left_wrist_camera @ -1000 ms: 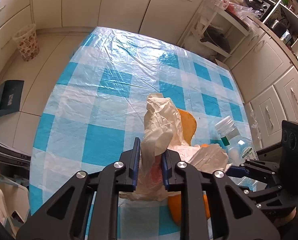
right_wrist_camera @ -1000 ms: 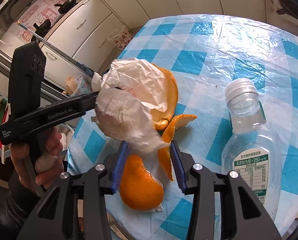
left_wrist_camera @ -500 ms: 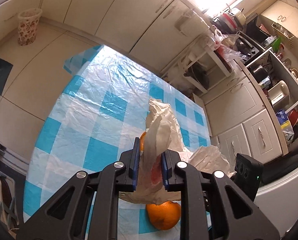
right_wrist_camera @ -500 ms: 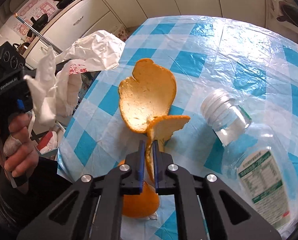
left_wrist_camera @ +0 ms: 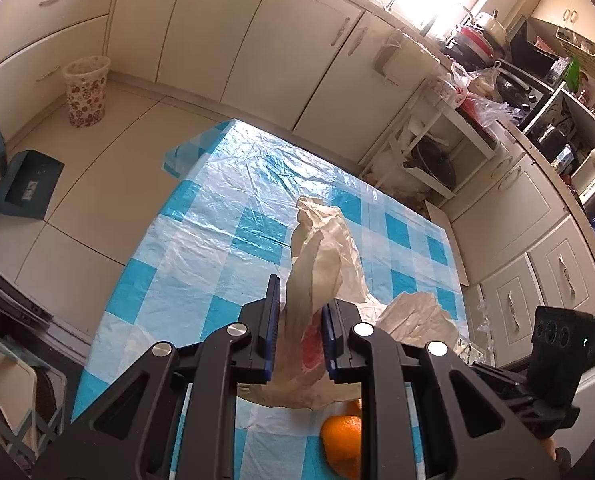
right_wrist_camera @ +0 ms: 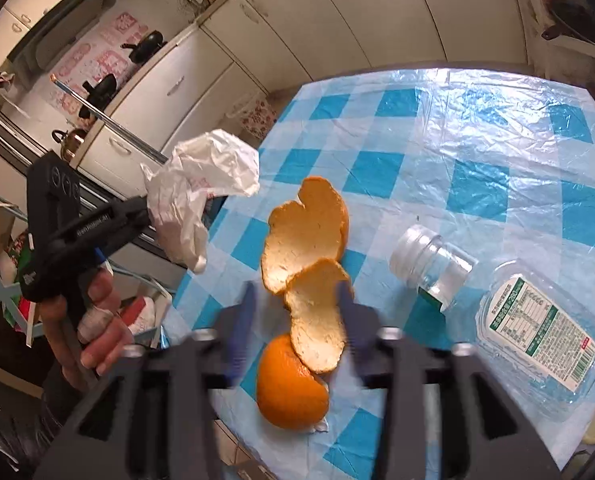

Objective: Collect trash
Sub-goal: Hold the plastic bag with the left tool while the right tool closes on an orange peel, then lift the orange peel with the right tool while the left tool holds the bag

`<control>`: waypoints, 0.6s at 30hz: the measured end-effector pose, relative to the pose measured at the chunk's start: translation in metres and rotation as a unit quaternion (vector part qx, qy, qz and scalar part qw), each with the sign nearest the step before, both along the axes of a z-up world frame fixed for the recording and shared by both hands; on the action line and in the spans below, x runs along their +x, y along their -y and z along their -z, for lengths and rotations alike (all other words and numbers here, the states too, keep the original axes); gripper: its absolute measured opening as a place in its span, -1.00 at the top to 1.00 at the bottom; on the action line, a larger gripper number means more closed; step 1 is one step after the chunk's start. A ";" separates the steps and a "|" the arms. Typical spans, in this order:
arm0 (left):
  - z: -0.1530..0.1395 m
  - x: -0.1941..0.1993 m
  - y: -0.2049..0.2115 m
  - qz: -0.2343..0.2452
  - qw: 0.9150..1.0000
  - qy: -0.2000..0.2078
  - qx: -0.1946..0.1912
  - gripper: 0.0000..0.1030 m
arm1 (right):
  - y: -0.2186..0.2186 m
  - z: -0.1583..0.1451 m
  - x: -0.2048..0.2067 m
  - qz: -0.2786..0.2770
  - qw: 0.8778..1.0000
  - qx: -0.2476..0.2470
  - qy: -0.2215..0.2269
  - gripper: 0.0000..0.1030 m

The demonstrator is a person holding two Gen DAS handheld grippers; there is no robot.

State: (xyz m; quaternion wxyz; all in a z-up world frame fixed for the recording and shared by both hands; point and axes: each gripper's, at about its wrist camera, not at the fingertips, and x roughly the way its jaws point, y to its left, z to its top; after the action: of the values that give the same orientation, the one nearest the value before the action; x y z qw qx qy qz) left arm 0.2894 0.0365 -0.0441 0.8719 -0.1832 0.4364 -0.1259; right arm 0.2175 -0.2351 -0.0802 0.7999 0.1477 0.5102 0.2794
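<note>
My left gripper (left_wrist_camera: 297, 328) is shut on a crumpled white plastic bag (left_wrist_camera: 321, 264) and holds it up over the table's near edge. From the right wrist view the bag (right_wrist_camera: 201, 184) hangs left of the table. My right gripper (right_wrist_camera: 295, 316) is open, its blurred fingers on either side of an orange peel piece (right_wrist_camera: 317, 324). A larger peel (right_wrist_camera: 305, 224) lies beyond it and an orange half (right_wrist_camera: 289, 388) lies below it. A clear plastic bottle (right_wrist_camera: 517, 320) lies on its side to the right.
The table carries a blue-and-white checked cloth (left_wrist_camera: 225, 240) under clear plastic. A patterned waste bin (left_wrist_camera: 87, 90) stands on the floor by the cabinets. A blue dustpan (left_wrist_camera: 29, 188) lies on the floor. Cabinets and cluttered shelves line the right.
My right gripper was open, shut on the peel half a second ago, and is open again. My left gripper rose and pulled back with the bag.
</note>
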 end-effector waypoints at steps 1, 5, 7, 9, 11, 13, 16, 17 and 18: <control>0.001 0.000 0.001 0.001 1.000 -0.002 0.000 0.66 | -0.008 0.004 -0.002 -0.012 1.000 -0.016 -0.001 -0.25; 0.004 -0.001 0.003 0.006 1.000 -0.004 0.000 0.66 | -0.039 0.014 -0.007 -0.043 0.995 -0.087 0.023 -0.25; 0.004 -0.001 0.003 0.006 1.000 -0.003 -0.002 0.66 | -0.051 0.023 -0.004 -0.051 0.991 -0.120 0.023 -0.23; 0.005 0.000 0.000 0.005 1.000 -0.004 -0.005 0.66 | -0.056 0.034 0.001 -0.049 0.988 -0.146 0.012 -0.06; 0.005 0.000 -0.002 0.005 1.000 -0.005 -0.009 0.66 | -0.053 0.043 0.006 -0.044 0.988 -0.149 -0.001 0.16; 0.004 0.000 -0.003 0.002 1.000 -0.004 -0.011 0.66 | -0.046 0.042 0.008 -0.037 0.991 -0.129 -0.005 0.36; 0.002 -0.001 -0.003 0.003 1.000 -0.001 -0.013 0.66 | -0.034 0.034 0.010 -0.024 0.995 -0.101 -0.003 0.73; 0.002 -0.002 -0.003 0.003 1.000 0.002 -0.012 0.66 | -0.030 0.031 0.010 -0.019 0.996 -0.093 -0.003 0.76; 0.001 -0.003 -0.002 0.003 1.000 0.004 -0.009 0.66 | -0.025 0.029 0.011 -0.013 0.996 -0.084 -0.004 0.81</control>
State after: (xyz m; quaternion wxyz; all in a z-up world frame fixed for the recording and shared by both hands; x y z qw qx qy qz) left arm 0.2862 0.0388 -0.0453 0.8714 -0.1894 0.4324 -0.1338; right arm 0.2281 -0.2102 -0.1094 0.8037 0.0744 0.5367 0.2458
